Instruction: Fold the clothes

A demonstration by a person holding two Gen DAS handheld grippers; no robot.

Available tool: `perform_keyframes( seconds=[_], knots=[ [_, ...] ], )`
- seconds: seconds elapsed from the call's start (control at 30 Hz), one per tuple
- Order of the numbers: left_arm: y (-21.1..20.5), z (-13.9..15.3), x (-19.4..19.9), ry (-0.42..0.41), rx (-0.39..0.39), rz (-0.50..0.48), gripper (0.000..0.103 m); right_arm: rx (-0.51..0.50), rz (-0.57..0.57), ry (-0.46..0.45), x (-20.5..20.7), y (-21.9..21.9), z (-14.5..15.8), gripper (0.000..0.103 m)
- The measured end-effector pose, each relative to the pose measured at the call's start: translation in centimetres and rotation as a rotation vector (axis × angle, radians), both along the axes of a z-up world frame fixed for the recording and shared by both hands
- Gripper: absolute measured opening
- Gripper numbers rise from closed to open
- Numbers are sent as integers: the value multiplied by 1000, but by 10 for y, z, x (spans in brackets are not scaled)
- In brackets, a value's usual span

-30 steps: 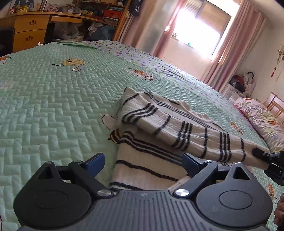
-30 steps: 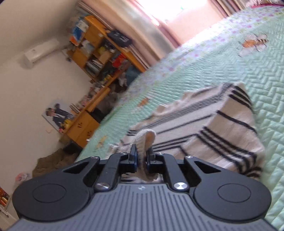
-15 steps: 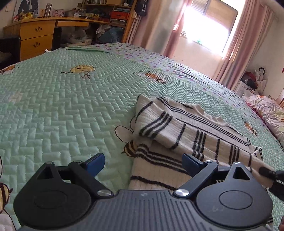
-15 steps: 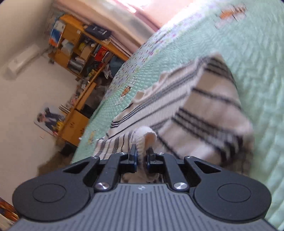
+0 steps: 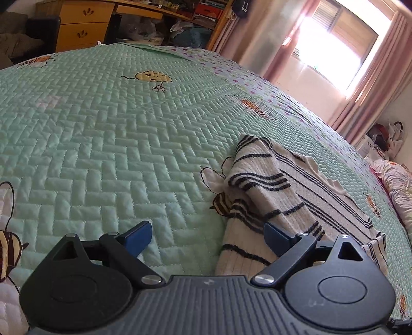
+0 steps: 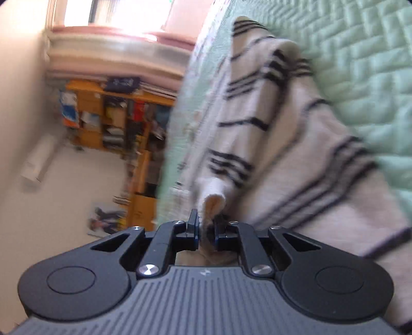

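Observation:
A cream sweater with black stripes lies partly folded on the green quilted bed. In the left wrist view my left gripper stands open just above the quilt, nothing between its blue pads, its right finger at the sweater's near edge. The right wrist view is rolled sideways and blurred. There my right gripper is shut on a cream fold of the sweater's edge, and the striped cloth trails away from it across the bed.
A wooden desk with drawers and cluttered shelves stand past the bed's far edge. Pink curtains frame a bright window at the back right. A flowered pillow lies at the right. Open quilt stretches left of the sweater.
My right gripper has rolled strongly and come down with the sweater's edge still pinched, laying the sleeve along the body. The left gripper drifted left, so the sweater sits further right in its view.

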State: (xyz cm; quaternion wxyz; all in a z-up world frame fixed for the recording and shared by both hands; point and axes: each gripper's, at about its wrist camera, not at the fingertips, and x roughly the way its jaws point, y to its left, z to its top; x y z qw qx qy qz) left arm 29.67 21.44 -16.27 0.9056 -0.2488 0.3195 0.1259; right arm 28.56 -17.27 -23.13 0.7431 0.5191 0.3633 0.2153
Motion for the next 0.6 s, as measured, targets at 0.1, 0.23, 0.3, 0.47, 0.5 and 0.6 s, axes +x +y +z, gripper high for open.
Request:
perform_keyframes(
  seconds=[0.1,0.23,0.3,0.47,0.5,0.6],
  knots=[
    [-2,6,8,8,11,-15,94,-86,32,-59,-4,7,5,13],
    [-14,22,27,18,94,-63,94,-242,79,-108,-1,14,19,19],
    [-28,34,40,21,186,-104,94,-303,76,-131,-4,11,27,29],
    [-74,47,71,32,442,-244,99,-453,-34,-165,-17,-2,55,66],
    [-82,44,78,42,490,-263,101,-471,-42,-214,-18,-1,64,67],
    [-101,35,99,86,615,-295,102,-419,7,-357,-9,7,81,67]
  ],
)
